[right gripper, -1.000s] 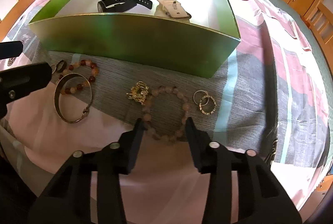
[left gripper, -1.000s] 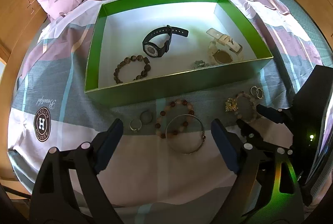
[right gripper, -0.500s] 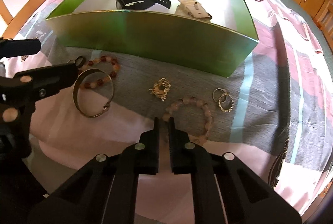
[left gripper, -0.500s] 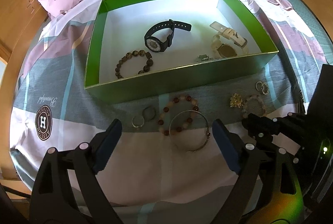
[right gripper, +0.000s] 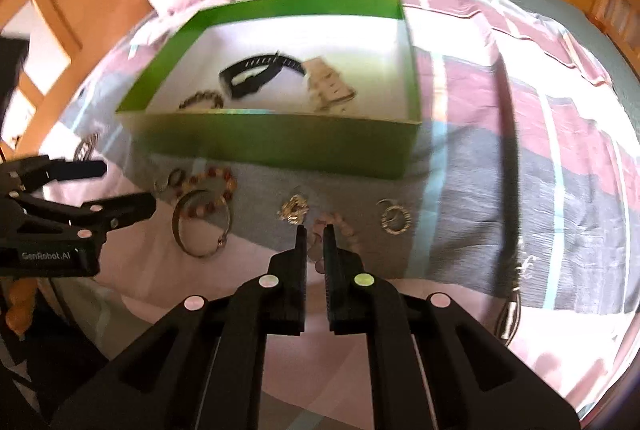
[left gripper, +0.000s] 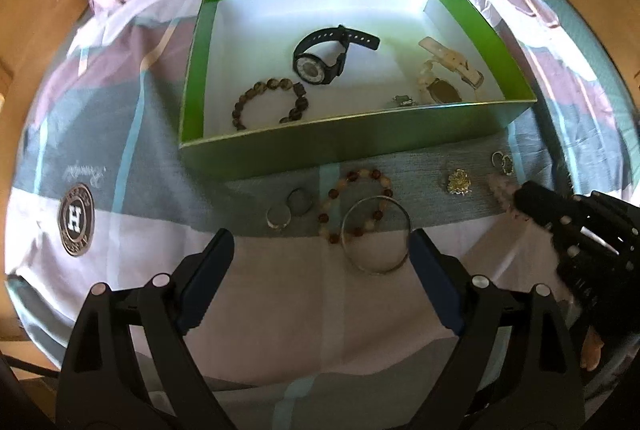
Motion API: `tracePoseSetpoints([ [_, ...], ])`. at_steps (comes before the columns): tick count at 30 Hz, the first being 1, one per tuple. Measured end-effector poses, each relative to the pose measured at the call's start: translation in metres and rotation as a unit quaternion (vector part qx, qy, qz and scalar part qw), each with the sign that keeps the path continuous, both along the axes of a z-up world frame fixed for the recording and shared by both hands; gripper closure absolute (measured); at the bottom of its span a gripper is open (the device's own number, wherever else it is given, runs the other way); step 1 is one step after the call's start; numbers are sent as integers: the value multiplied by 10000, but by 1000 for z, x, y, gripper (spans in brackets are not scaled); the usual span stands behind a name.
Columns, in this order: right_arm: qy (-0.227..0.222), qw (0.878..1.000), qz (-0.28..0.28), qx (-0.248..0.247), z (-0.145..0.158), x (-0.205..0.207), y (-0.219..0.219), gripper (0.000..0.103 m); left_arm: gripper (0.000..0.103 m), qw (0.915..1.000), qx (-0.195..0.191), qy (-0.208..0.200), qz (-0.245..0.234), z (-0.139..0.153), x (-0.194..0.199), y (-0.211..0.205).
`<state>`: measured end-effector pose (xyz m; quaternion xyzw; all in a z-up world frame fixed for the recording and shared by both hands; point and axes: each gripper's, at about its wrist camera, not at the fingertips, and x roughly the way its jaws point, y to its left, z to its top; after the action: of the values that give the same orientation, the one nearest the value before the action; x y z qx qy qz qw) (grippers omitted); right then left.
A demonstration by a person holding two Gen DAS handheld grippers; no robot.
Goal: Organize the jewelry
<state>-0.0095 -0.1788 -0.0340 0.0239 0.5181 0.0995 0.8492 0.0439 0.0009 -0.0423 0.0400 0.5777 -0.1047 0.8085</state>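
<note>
Pinching the pale bead bracelet (right gripper: 334, 224) between pressed-together jaws, the right gripper (right gripper: 315, 230) hangs just in front of the green box (right gripper: 280, 144) (left gripper (left gripper: 320, 250) spread wide above the bangle (left gripper: 376, 234)).

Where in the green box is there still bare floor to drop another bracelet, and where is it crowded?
The back half of the green box, behind the black watch, is bare white floor, as is the back left corner. The front is crowded: dark bead bracelet, a small clasp piece and the cream watch at front right. A narrow bare patch lies between bracelet and clasp.
</note>
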Motion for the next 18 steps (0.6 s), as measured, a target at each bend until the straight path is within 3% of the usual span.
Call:
tracePoseSetpoints([
  [5, 30, 10000, -69, 21, 1, -1, -5, 95, 15, 9990, -207, 268, 280, -11, 8, 16],
  [12, 37, 9999, -111, 60, 2, -4, -10, 95, 15, 9951, -71, 554, 810, -29, 21, 32],
  [18, 106, 9999, -19, 14, -3, -4, -5, 95, 38, 9953, -270, 364, 852, -34, 30, 26],
])
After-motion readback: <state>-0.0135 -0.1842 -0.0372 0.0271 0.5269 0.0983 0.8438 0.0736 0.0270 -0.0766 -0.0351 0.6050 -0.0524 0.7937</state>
